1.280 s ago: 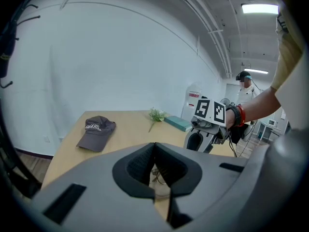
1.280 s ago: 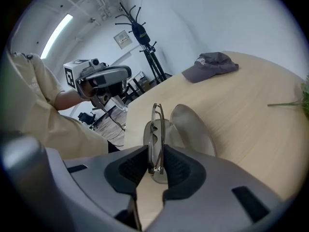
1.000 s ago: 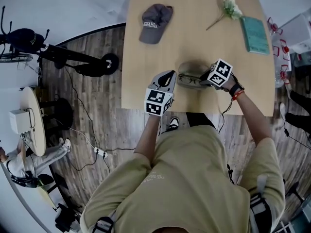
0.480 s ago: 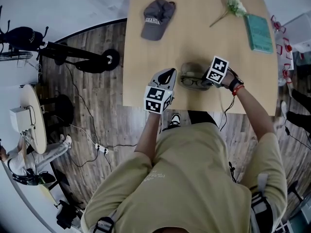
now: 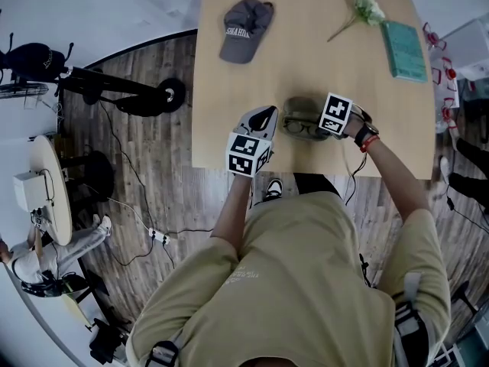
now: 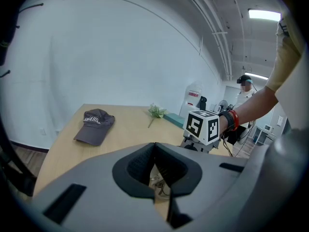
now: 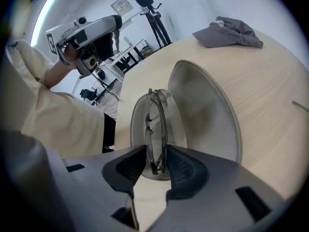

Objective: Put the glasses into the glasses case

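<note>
The grey glasses case lies open near the front edge of the wooden table, its lid raised behind the shell. The folded glasses stand on edge in the lower shell, and in the head view the glasses lie inside the case. My right gripper points steeply down over them. Its jaws are opening, with the glasses between them and the pads still touching both sides. My left gripper hovers just left of the case, shut and empty, jaws meeting.
A grey cap lies at the table's far left. A flower sprig and a teal book are at the far right. An exercise bike and cables sit on the wooden floor to the left.
My right gripper has sunk a little and tipped further down, bringing the glasses into the case's lower shell. The left gripper has stayed put.
</note>
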